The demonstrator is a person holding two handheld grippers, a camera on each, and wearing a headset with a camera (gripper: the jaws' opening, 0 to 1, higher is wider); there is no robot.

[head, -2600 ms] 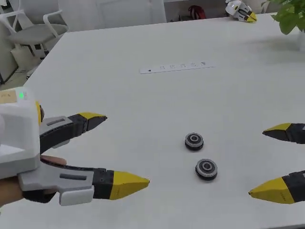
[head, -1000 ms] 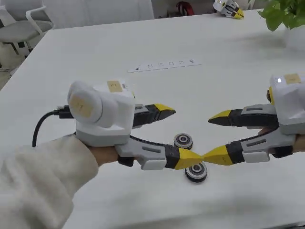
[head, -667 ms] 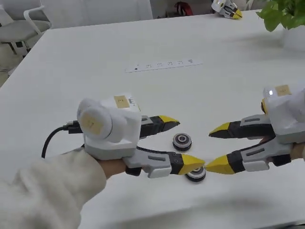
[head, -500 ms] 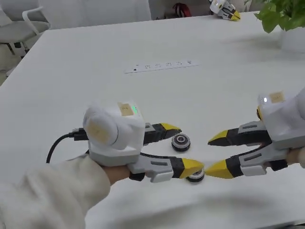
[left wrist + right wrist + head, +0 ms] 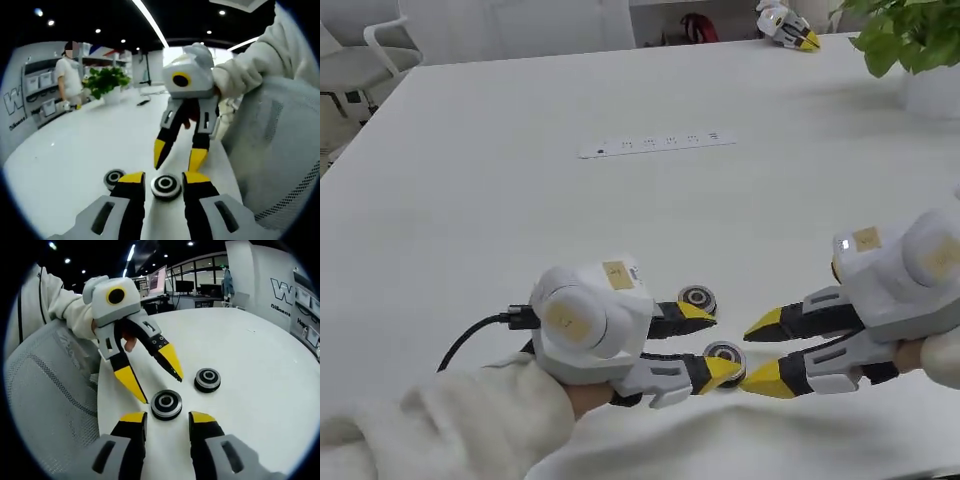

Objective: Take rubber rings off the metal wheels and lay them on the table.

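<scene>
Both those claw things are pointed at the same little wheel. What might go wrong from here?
1. The left gripper and right gripper, both open, face each other across the near wheel. Their yellow tips are close and may clash, or shove the wheel away instead of gripping it.
2. The second wheel lies right beside the left gripper's far jaw, so it may get knocked.
3. The near wheel sits not far from the edge of the table; a push might send it off.

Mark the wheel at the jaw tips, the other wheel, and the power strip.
Round metal wheel with black rubber ring, nearer one (image 5: pixel 166 404): right gripper view, its centre.
Second black-ringed metal wheel (image 5: pixel 207 379): right gripper view, its centre.
White flat power strip (image 5: pixel 657 145): head view, middle of its top.
</scene>
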